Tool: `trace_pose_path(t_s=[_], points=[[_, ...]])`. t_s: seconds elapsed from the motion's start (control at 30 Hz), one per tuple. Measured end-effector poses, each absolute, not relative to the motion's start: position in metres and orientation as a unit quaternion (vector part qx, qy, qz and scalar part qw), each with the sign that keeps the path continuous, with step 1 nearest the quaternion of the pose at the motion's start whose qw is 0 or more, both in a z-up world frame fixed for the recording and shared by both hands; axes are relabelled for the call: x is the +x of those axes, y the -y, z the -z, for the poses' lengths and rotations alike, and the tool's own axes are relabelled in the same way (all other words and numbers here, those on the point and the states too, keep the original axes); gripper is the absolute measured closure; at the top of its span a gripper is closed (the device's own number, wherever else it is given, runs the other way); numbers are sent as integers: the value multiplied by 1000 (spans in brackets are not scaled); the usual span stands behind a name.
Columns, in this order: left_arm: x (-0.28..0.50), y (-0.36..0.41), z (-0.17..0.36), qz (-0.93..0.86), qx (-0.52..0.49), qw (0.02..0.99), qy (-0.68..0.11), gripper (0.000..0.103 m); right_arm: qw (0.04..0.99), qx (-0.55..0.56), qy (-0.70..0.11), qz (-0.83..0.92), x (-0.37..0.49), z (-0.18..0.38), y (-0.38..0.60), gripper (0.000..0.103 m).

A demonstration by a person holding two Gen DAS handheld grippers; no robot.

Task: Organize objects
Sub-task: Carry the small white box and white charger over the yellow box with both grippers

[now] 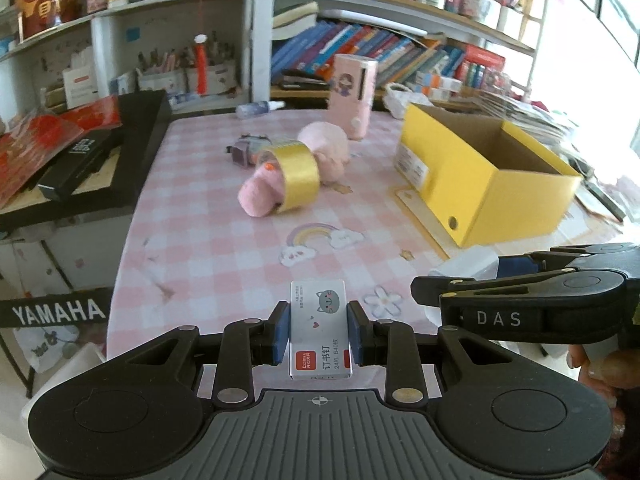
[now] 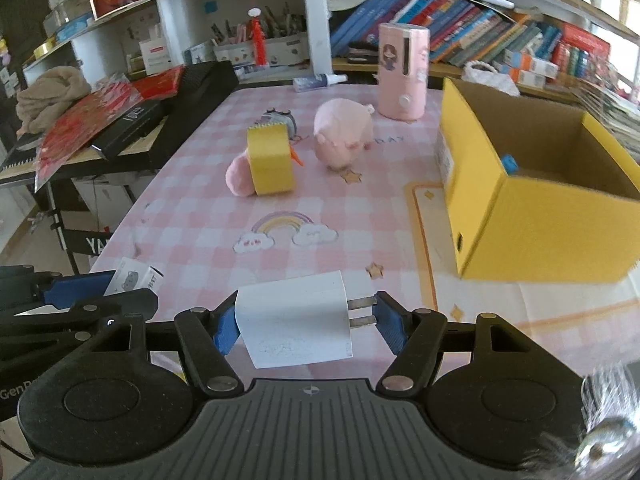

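My left gripper (image 1: 319, 330) is shut on a small white staple box (image 1: 320, 328) with a cat picture, held above the near edge of the pink checked table (image 1: 224, 240). My right gripper (image 2: 306, 320) is shut on a white plug charger (image 2: 294, 320), one pad on its body and the other on its prongs. The right gripper (image 1: 460, 280) also shows at the right of the left wrist view. An open yellow cardboard box (image 2: 540, 216) stands at the right, with a blue item (image 2: 509, 163) inside. A gold tape roll (image 2: 270, 160), pink plush toys (image 2: 342, 132) and a small clock (image 2: 280, 118) lie mid-table.
A tall pink cylinder (image 2: 403, 70) and a small spray bottle (image 2: 318, 80) stand at the table's far edge. A black keyboard (image 2: 188, 108) piled with red packets and a black box sits to the left. Bookshelves (image 2: 460, 28) line the back. A white bag (image 2: 488, 74) lies behind the box.
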State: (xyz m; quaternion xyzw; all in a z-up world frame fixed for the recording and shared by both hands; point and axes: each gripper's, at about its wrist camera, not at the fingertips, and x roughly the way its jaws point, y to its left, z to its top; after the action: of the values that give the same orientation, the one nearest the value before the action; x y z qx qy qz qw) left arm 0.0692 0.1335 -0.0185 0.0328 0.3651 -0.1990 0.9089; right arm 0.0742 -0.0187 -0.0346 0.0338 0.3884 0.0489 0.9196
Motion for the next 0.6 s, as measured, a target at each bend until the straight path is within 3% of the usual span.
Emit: trace_pose_path(t_s=[0.6], points=[[38,-61,16,337,94,872,-342,75,919,104,-369,91,-10,37,85,38]])
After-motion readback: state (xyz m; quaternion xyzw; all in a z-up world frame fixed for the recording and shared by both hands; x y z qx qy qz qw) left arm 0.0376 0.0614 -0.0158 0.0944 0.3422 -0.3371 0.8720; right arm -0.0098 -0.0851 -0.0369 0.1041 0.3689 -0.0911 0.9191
